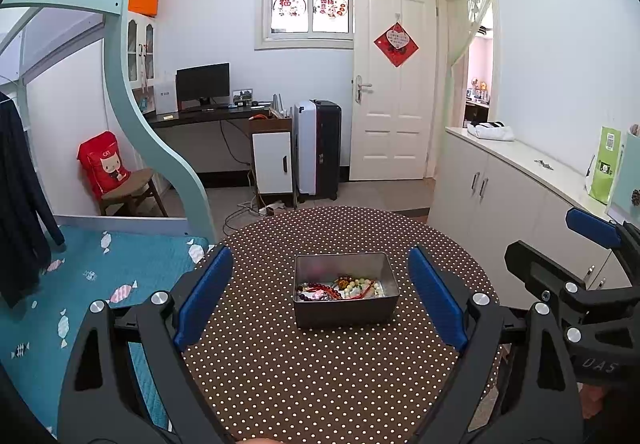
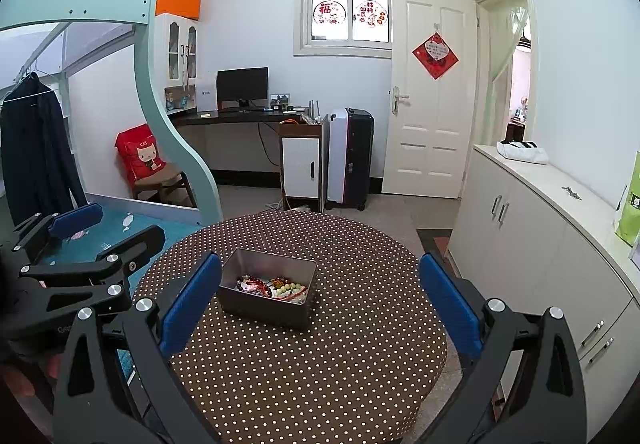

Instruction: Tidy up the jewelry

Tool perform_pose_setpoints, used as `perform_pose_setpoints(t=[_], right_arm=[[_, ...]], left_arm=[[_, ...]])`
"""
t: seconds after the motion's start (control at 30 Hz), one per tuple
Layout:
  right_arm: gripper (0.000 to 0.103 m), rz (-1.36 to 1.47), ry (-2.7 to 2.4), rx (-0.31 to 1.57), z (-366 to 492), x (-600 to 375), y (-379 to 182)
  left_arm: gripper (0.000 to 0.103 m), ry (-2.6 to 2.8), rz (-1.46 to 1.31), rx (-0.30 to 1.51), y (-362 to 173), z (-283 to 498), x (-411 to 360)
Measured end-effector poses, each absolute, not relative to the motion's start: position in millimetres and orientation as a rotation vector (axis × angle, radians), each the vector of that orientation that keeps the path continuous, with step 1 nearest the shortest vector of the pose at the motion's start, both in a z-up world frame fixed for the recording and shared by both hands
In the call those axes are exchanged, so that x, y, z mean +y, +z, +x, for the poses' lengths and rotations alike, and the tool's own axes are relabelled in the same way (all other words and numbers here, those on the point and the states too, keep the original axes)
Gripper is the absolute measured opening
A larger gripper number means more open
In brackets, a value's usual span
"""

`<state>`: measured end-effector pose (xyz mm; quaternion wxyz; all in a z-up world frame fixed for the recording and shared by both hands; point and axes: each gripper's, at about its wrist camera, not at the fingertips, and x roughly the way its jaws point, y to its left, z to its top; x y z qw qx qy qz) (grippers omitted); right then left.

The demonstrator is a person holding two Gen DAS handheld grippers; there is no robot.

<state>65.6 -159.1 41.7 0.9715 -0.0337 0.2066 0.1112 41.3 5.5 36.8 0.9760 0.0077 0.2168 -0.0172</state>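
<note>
Round table (image 1: 320, 384) under a brown cloth with small white dots, matte and smooth, bare of any loose piece as far as both views show. Near its middle, a rectangular metal tin (image 1: 346, 310): grey, thin-walled, rounded at the corners, lidless, dull sheen on the inner walls. On the tin's floor, heaped toward the near wall, the jewelry (image 1: 340, 288): a tangle of bead strings, pale green rounds, dark purple and red ones, an orange cord, glossy and hard by the look; single pieces too small to separate. Left gripper (image 1: 320, 300) spread wide, blue padded fingers flanking the tin from well back, clasping nothing. Right gripper (image 2: 320, 306) likewise gaping, empty, held off the cloth with the tin toward its left finger. Fits two readings alike: pieces gathered into the tin and hands drawn away, or a jumbled lot waiting for sorting. Any pick from that heap likely fiddly: slippery beads, snagging strings, a narrow reach between steep walls.
</note>
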Motion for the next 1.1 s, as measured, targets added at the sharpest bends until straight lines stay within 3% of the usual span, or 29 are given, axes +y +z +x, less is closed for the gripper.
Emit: perform_pose_setpoints(t=[1.1], right_arm=[[0.096,-0.052,0.218,0.429,72.6,-164.5,41.3]], left_arm=[[0.089,-0.039,0.009,0.447,34.7,41.9,10.2]])
